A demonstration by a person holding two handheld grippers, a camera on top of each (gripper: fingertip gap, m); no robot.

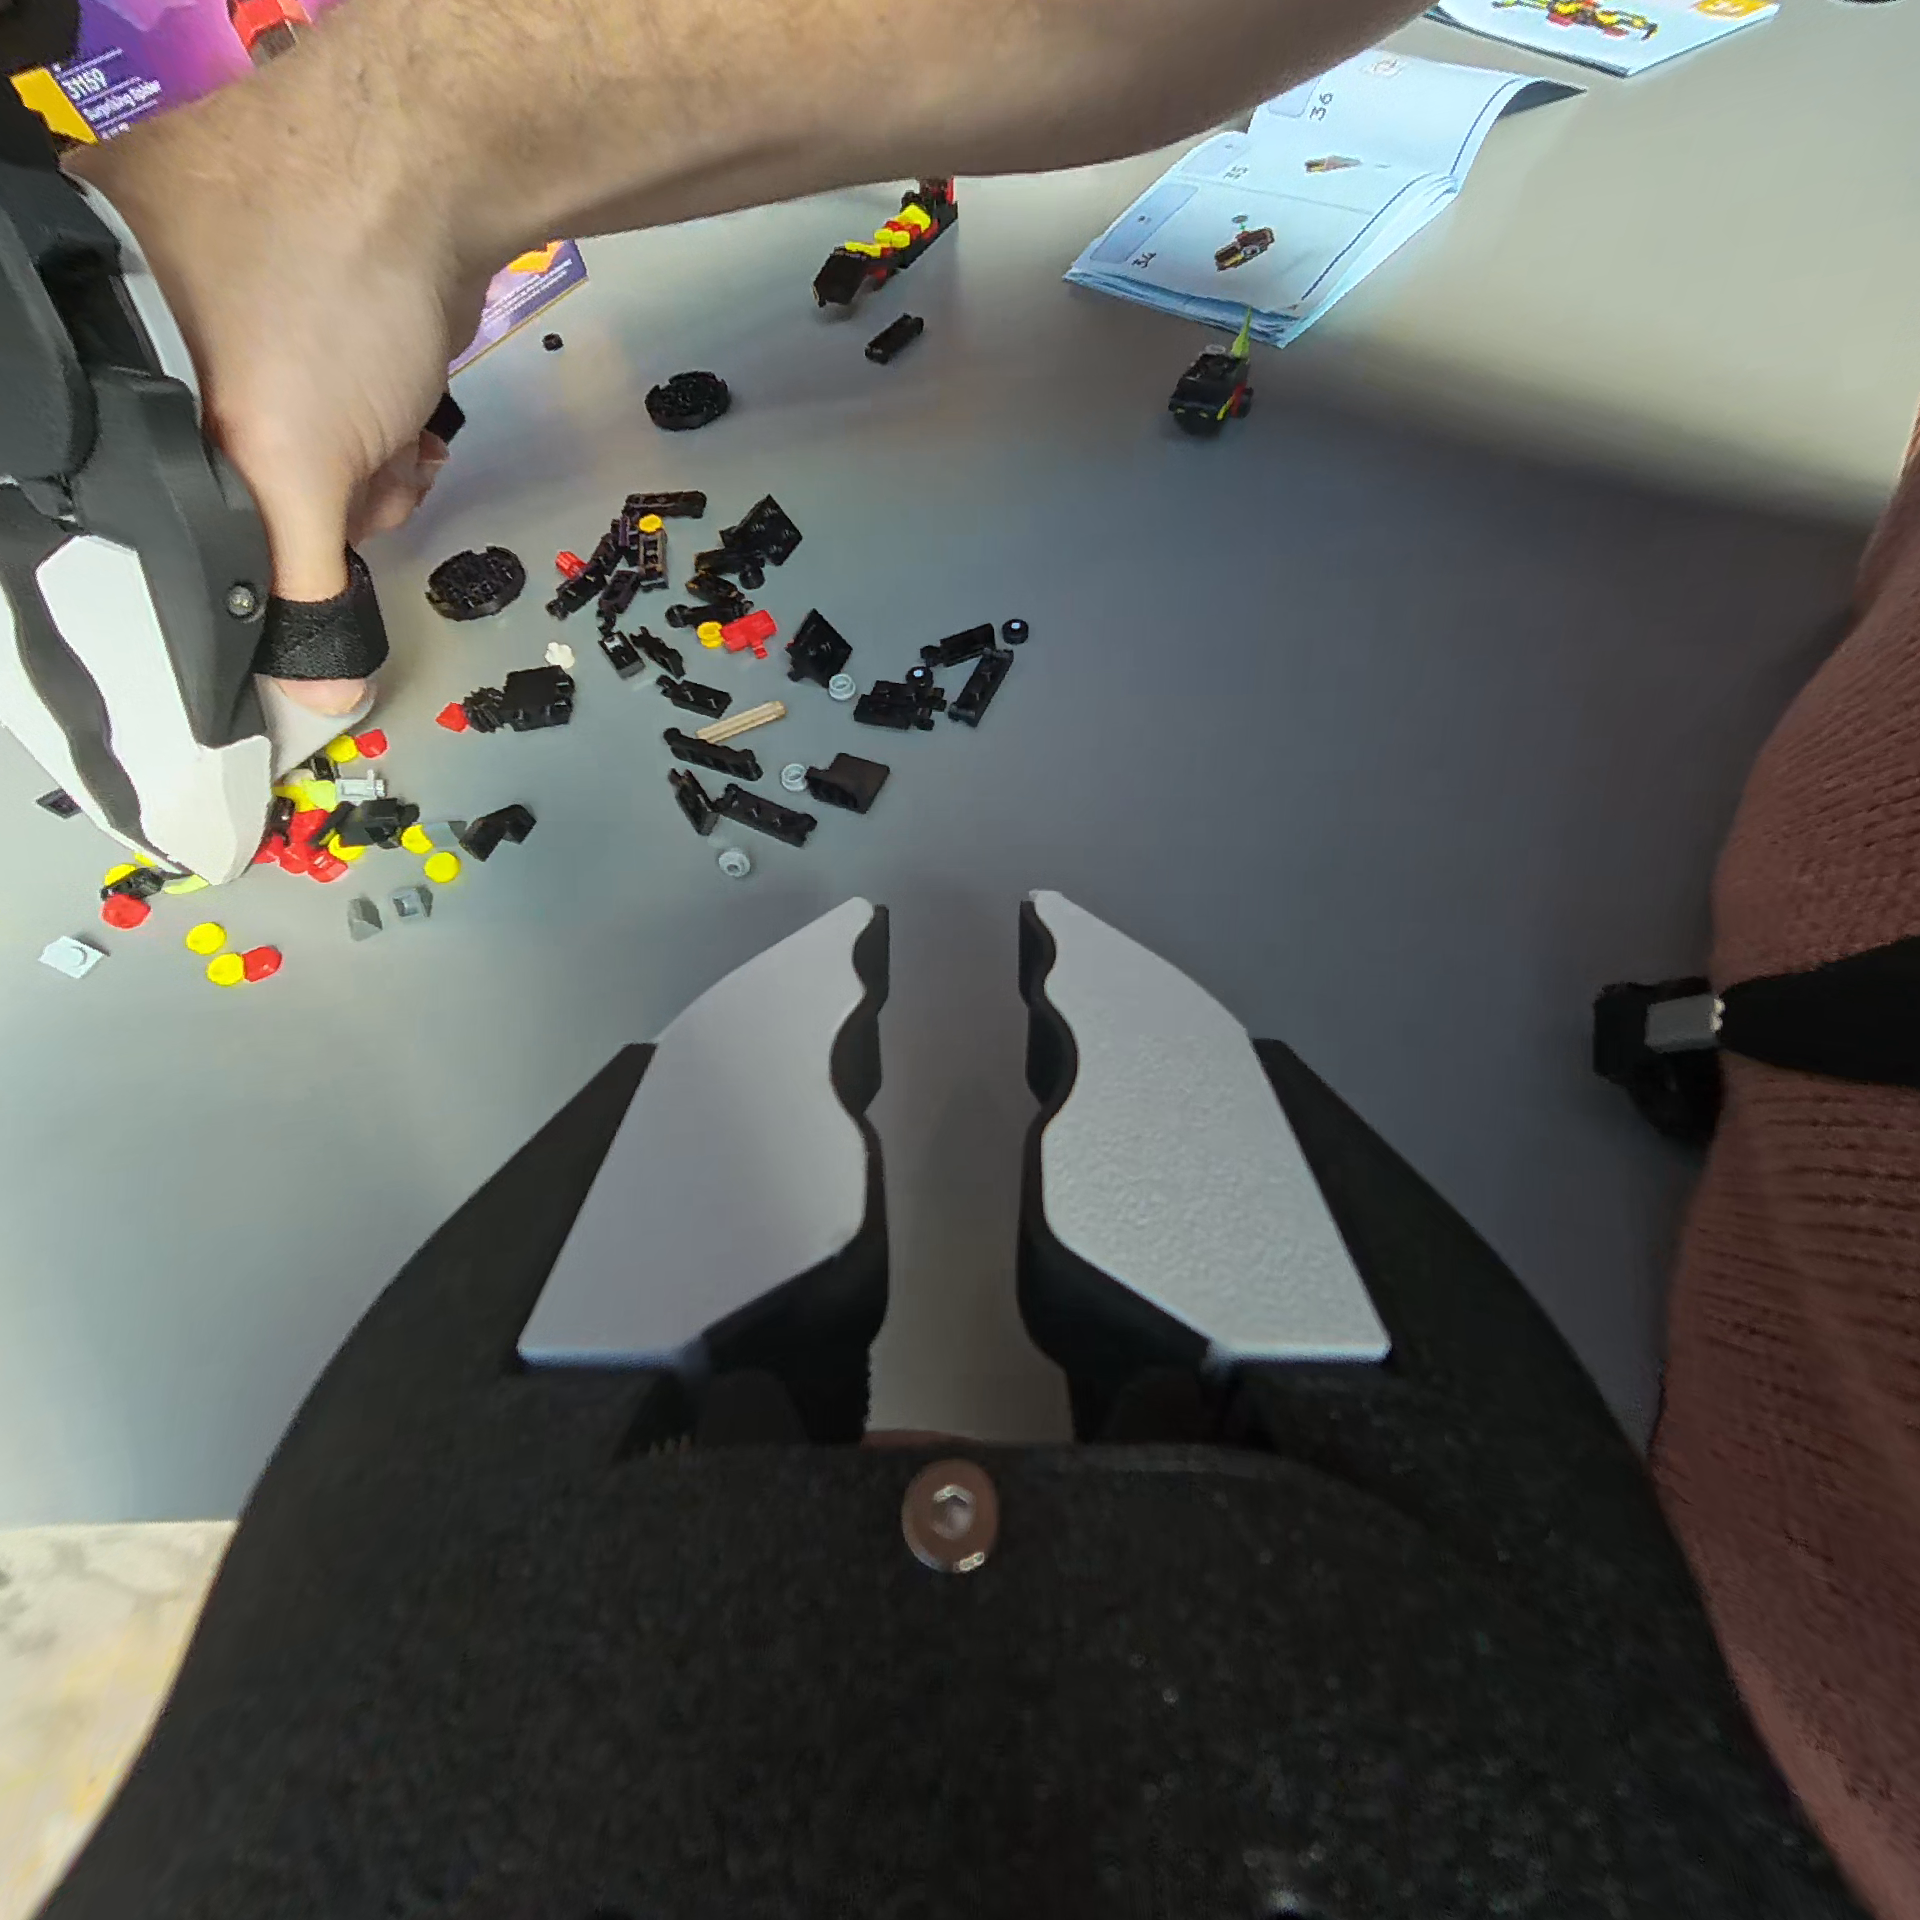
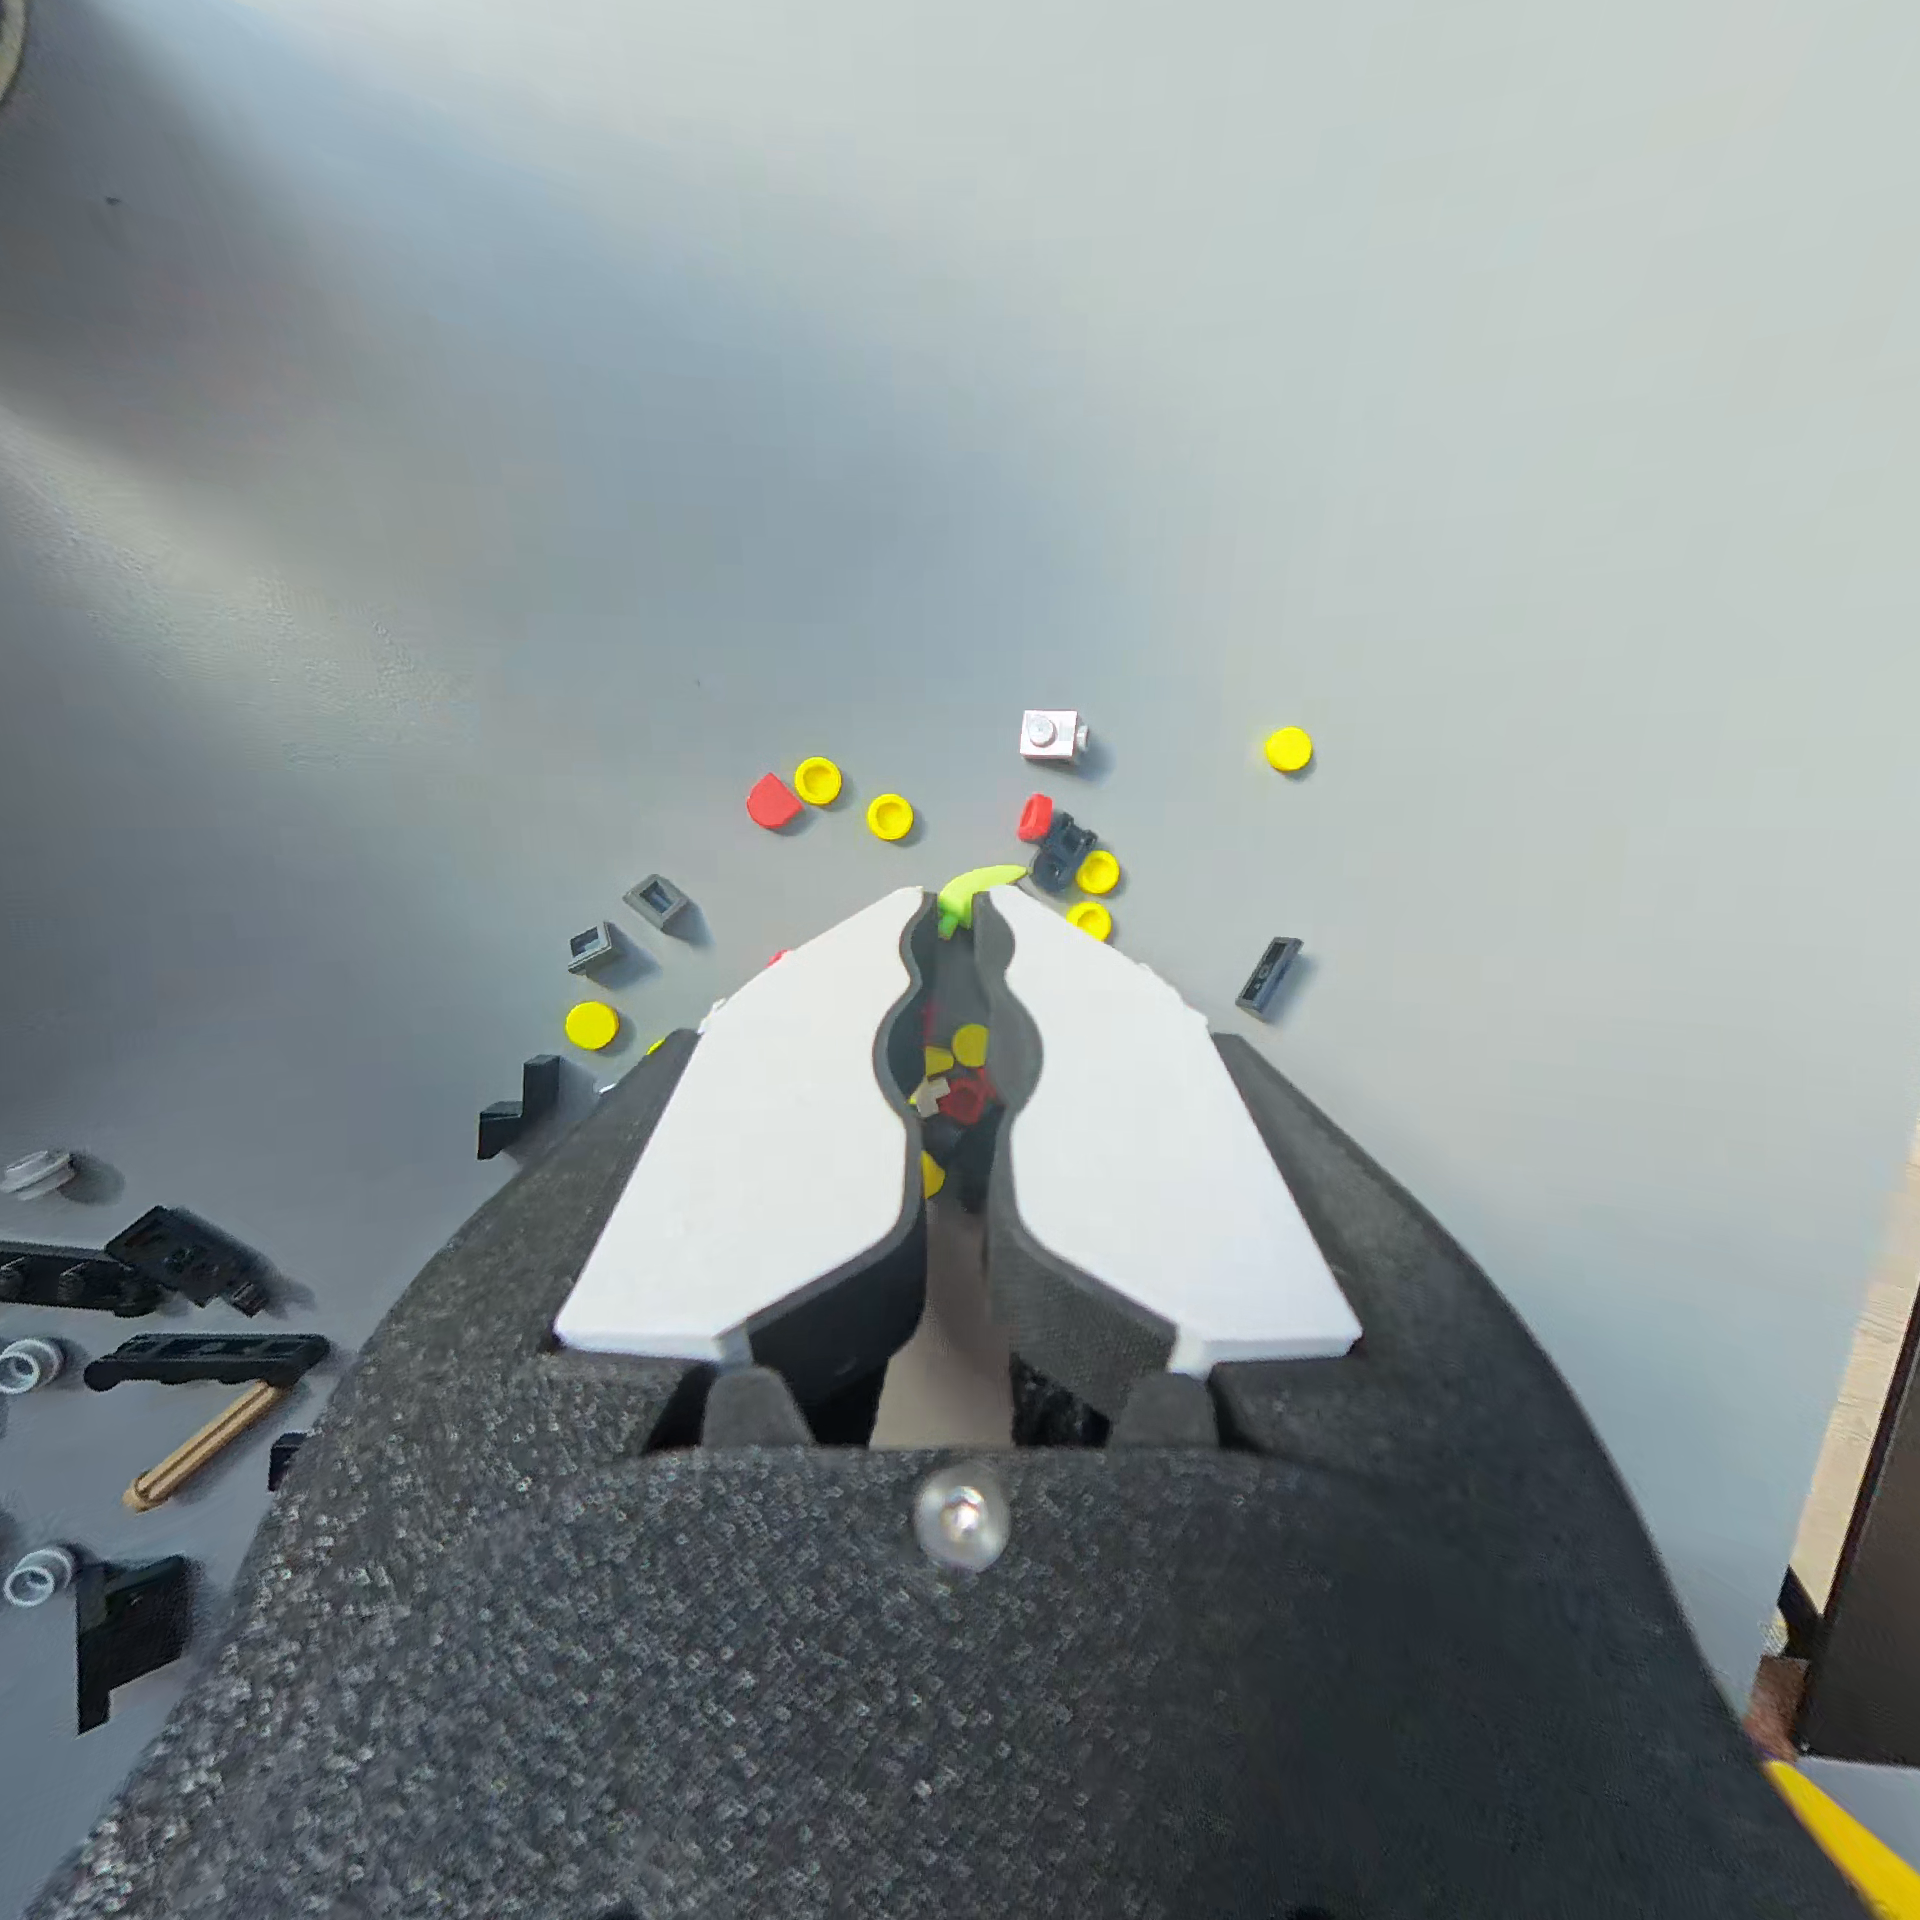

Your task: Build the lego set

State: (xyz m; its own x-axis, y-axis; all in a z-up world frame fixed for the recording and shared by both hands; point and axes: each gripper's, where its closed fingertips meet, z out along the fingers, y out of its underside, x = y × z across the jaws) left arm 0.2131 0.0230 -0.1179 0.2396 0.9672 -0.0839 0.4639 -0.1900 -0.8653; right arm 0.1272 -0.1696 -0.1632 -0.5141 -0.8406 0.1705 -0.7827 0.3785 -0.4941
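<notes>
A: Lime-green, curved and tiny: that is the claw piece [image 2: 971,891] in the right wrist view, pinched at one end between the tips of the right tool [image 2: 954,906]. Its fingers are closed almost together on it, low over the grey desk [image 2: 1455,416], with a heap of red and yellow bits visible through the gap behind.

B: How will it handle?

A: Hard plastic, I judge: stiff, nearly weightless, smooth. A thin horn like that can twist or pop out of the flat pads if the squeeze is off-centre. I would hold it by its thicker base and leave the point free.

B: What lies around it?

A: Yellow round tiles [image 2: 889,817], a red piece [image 2: 772,801], a light grey brick [image 2: 1051,735] and dark slopes [image 2: 657,900], all loose and close enough to be nudged.

B: And the left wrist view?

A: There the left tool [image 1: 954,914] hangs over bare desk, its fingers apart with nothing between them. The right tool [image 1: 223,831] shows far left, held by a hand [image 1: 312,343], nose down in the red and yellow cluster; the claw piece itself is too small to make out there.

B: The rest of the set?

A: Black plates and brackets [image 1: 727,665] are scattered mid-desk. Farther off stand a long black, red and yellow assembly [image 1: 888,244] and a small black sub-build [image 1: 1210,390], beside the open instruction booklet [image 1: 1299,197]. The small sub-build already carries a green spike.
</notes>
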